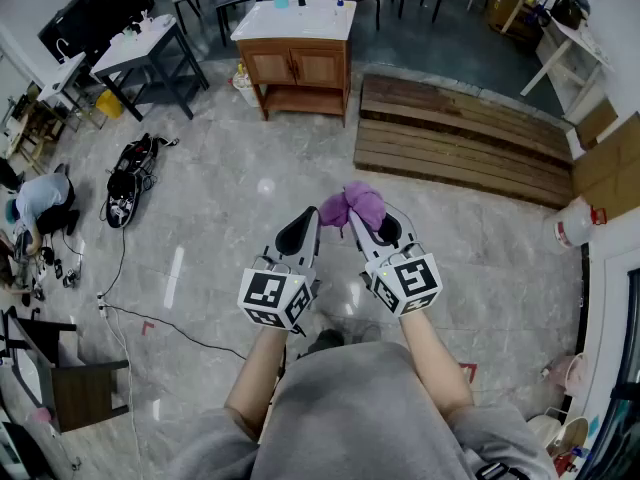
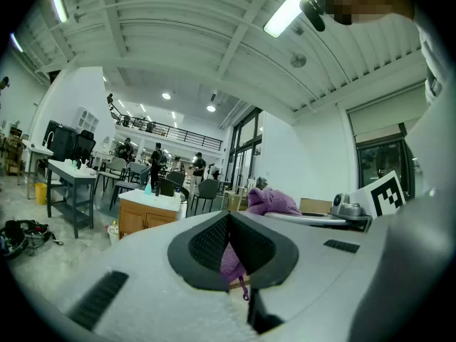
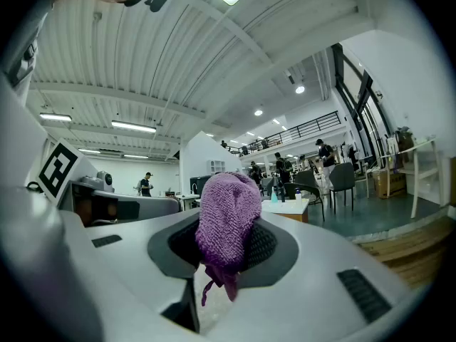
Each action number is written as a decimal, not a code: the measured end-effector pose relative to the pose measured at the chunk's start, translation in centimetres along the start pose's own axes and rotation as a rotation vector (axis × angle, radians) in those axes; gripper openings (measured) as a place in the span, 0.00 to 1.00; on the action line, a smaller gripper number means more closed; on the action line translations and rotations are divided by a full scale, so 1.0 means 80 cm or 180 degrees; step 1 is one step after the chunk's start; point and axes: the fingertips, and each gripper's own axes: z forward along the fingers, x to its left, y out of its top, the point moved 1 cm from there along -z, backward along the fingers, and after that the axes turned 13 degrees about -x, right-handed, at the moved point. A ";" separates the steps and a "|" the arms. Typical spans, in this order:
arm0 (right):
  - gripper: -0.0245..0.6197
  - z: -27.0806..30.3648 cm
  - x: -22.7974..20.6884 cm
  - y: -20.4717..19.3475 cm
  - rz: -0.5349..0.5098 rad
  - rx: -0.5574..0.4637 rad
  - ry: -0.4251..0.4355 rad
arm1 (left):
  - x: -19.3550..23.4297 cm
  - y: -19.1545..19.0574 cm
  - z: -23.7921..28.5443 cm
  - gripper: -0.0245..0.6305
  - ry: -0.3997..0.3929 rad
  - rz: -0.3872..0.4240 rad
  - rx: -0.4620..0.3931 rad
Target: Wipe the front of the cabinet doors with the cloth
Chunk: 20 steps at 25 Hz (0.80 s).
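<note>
In the head view a bunched purple cloth (image 1: pixel 354 204) sits at the tips of both grippers, held above the floor. My right gripper (image 1: pixel 352 218) is shut on it, and the cloth (image 3: pixel 228 223) fills its jaws in the right gripper view. My left gripper (image 1: pixel 314 214) is beside it with its jaws together, and a purple corner with a loose thread (image 2: pixel 232 263) shows pinched between its pads. The wooden cabinet (image 1: pixel 297 66), with a white top and two doors, stands far ahead across the floor. It also shows small in the gripper views as the cabinet (image 2: pixel 144 218) and the cabinet (image 3: pixel 293 208).
A stack of wooden planks (image 1: pixel 460 140) lies right of the cabinet. A black bag (image 1: pixel 128 176) and cables lie on the floor at left, near a crouching person (image 1: pixel 35 200). A dark-framed table (image 1: pixel 140 46) stands at back left, and cardboard (image 1: pixel 612 158) leans at right.
</note>
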 end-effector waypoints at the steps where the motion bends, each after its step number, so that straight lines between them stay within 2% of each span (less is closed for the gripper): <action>1: 0.18 0.005 0.008 -0.004 -0.0014 0.0016 -0.0006 | 0.007 0.000 -0.006 0.05 -0.0015 -0.0013 0.0008; 8: 0.18 0.039 0.051 -0.020 -0.0103 0.0066 -0.0076 | 0.058 0.005 -0.032 0.05 -0.0078 -0.0065 0.0038; 20: 0.19 0.070 0.035 -0.046 0.0047 0.0154 -0.0120 | 0.101 -0.015 -0.022 0.05 -0.0013 -0.0136 0.0176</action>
